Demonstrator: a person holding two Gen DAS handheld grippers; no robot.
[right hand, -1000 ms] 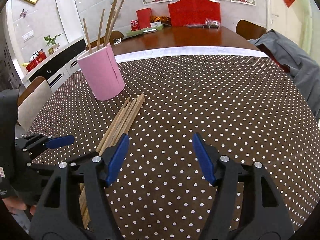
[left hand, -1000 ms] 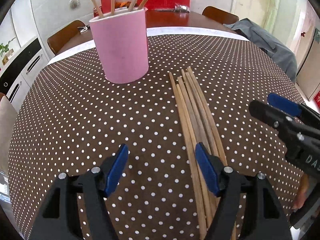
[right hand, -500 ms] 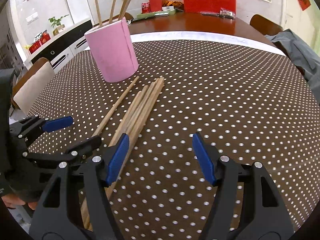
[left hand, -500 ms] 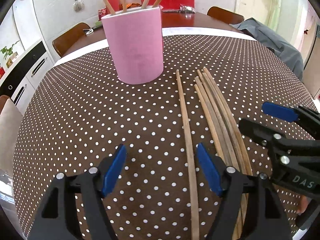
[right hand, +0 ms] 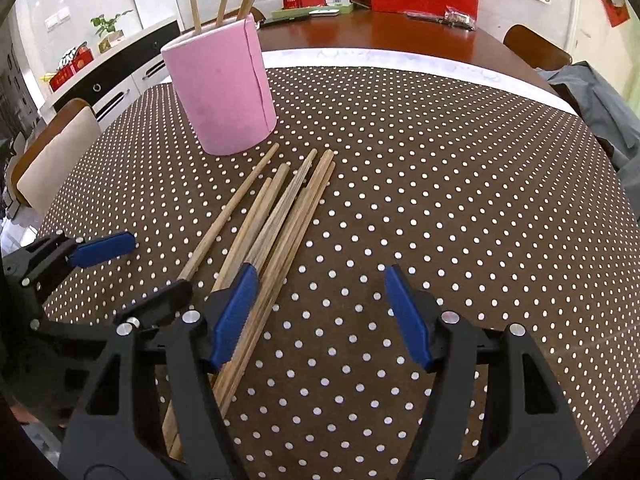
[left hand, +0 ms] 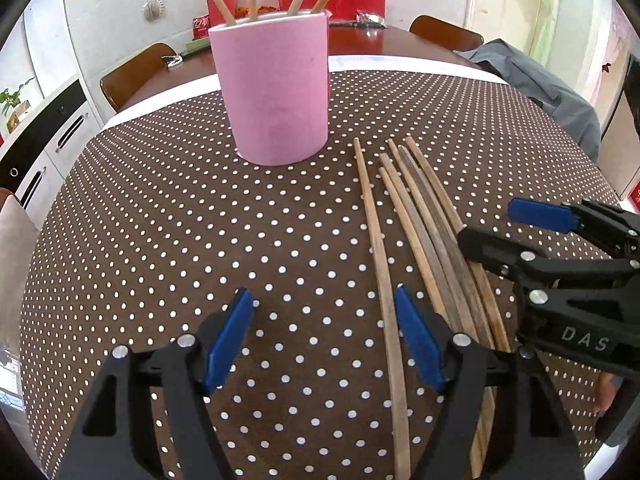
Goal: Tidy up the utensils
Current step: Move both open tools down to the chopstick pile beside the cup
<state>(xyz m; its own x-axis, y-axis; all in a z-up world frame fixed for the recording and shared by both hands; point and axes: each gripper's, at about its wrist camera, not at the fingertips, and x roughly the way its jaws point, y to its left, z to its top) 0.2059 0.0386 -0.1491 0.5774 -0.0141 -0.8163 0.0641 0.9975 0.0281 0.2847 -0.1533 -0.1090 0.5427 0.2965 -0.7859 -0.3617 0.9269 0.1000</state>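
Observation:
A pink cup (left hand: 276,92) (right hand: 224,92) stands on the dotted cloth with several wooden chopsticks upright in it. More chopsticks lie flat in front of it: a bundle (left hand: 432,232) (right hand: 280,220) and one single stick (left hand: 376,240) (right hand: 228,212) apart on the bundle's left. My left gripper (left hand: 324,340) (right hand: 132,272) is open low over the cloth, and the single stick runs between its jaws, close to the right pad (left hand: 418,344). My right gripper (right hand: 320,316) (left hand: 508,232) is open too; its left pad (right hand: 234,316) hangs over the bundle, nothing gripped.
The brown dotted tablecloth (left hand: 160,240) covers a round table; bare red-brown wood (right hand: 400,36) shows beyond it, with red boxes and small items. Chairs (left hand: 140,72) (right hand: 536,50) stand around. A grey jacket (left hand: 532,80) hangs at the right, a cabinet (right hand: 116,64) at the left.
Both grippers have moved forward toward the pink cup, which looms larger. One chopstick now lies apart to the left of the bundle, between my left jaws. Both stay open.

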